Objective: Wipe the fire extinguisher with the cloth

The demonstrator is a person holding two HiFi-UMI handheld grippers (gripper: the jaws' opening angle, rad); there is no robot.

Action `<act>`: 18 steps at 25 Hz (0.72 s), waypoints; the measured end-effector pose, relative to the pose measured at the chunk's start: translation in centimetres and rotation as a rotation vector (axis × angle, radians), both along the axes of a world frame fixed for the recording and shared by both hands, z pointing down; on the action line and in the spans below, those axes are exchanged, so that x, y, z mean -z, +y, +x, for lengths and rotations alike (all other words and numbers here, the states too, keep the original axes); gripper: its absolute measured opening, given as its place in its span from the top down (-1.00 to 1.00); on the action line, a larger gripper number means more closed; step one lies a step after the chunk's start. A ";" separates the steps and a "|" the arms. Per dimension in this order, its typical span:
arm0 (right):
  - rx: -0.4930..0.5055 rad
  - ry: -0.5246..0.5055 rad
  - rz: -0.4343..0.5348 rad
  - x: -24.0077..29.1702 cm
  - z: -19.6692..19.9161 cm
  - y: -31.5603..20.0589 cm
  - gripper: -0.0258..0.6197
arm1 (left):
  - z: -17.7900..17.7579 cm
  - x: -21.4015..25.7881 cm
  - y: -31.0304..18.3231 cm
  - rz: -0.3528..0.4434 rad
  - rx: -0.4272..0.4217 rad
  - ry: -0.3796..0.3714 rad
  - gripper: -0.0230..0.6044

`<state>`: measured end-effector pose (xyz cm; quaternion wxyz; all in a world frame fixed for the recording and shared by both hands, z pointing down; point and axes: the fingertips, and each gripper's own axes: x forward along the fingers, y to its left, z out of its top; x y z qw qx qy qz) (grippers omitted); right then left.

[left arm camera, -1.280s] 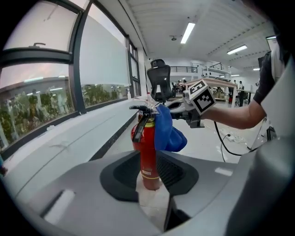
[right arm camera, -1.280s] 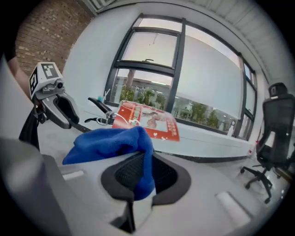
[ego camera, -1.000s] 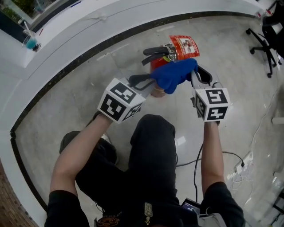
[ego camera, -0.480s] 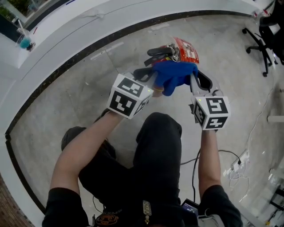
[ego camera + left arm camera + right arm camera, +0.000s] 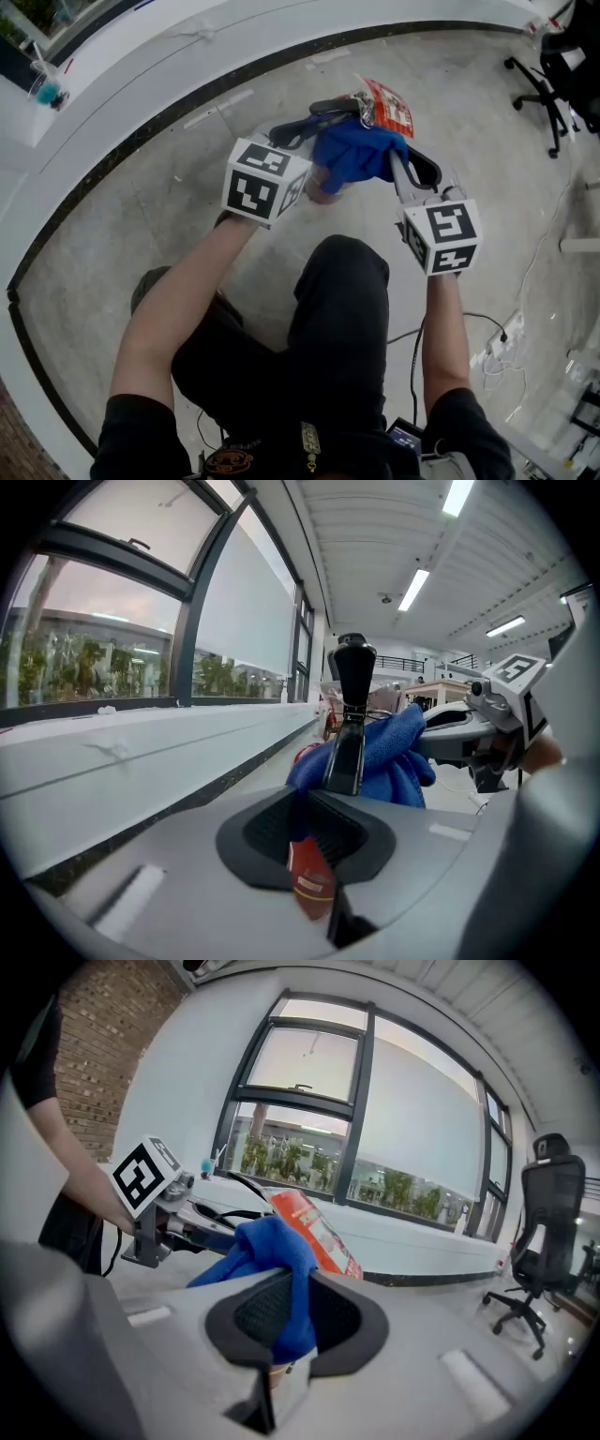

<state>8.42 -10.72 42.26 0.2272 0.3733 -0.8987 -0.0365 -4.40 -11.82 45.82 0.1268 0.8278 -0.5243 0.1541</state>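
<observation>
The fire extinguisher stands on the floor in front of my knees, and only its black handle point(image 5: 328, 106) and red tag point(image 5: 386, 105) show past the blue cloth point(image 5: 356, 155) draped over it. My right gripper point(image 5: 394, 159) is shut on the cloth point(image 5: 267, 1241), with the fabric bunched between its jaws point(image 5: 286, 1326). My left gripper point(image 5: 298, 131) has just been closing. In the left gripper view it point(image 5: 323, 808) now pinches the black handle point(image 5: 352, 724), and the red body point(image 5: 309, 883) shows in the gap below. The cloth point(image 5: 394, 757) lies just behind the handle.
A white window ledge point(image 5: 187, 47) curves round the far side, with a blue cup point(image 5: 47, 89) on it. An office chair point(image 5: 553, 84) stands at the right. Cables and a power strip point(image 5: 497, 356) lie on the floor by my right side.
My left gripper has moved in toward the extinguisher's head and closed on the handle. The right gripper and the cloth have shifted slightly farther away.
</observation>
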 end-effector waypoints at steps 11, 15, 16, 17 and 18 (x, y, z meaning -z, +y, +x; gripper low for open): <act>-0.051 -0.101 -0.072 -2.3 2.6 -5.4 0.79 | 2.6 0.0 3.0 -0.028 -0.067 0.017 0.83; -0.034 -0.130 -0.136 -3.5 2.7 -6.7 0.79 | 3.8 0.2 3.9 -0.028 -0.093 0.047 0.82; -0.028 -0.132 -0.149 -3.7 2.6 -7.0 0.79 | 4.1 0.3 4.0 -0.028 -0.097 0.054 0.82; -0.024 -0.135 -0.160 -3.9 2.5 -7.3 0.79 | 4.3 0.4 4.1 -0.027 -0.101 0.057 0.82; -0.021 -0.140 -0.169 -4.2 2.4 -7.5 0.79 | 4.5 0.4 4.1 -0.025 -0.105 0.058 0.82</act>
